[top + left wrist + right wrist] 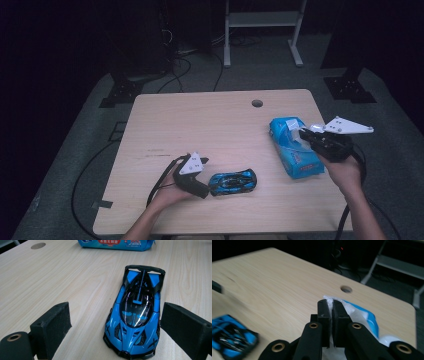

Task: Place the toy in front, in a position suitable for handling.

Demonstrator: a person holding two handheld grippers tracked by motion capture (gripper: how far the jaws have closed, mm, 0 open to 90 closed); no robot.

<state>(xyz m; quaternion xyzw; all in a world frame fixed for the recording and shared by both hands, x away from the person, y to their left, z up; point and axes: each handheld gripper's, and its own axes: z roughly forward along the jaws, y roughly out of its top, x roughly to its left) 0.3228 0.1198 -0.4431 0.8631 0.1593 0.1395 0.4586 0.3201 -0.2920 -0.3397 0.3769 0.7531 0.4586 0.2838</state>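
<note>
High view: on the table [200, 125], the left hand-held gripper [204, 186] sits open at the near left. A blue toy car [233, 181] lies just right of it, its long axis running left to right, nose between the spread jaws. Farther right, the right hand-held gripper [305, 134] is clamped on a white tissue [329, 299] drawn from a blue tissue pack [294, 147].

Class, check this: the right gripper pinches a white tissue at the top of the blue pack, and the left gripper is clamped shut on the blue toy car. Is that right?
Not quite. In the left gripper view the left gripper is open: the fingers stand apart beside the blue toy car, one clearly off it. The right gripper does pinch the white tissue from the blue pack.
</note>
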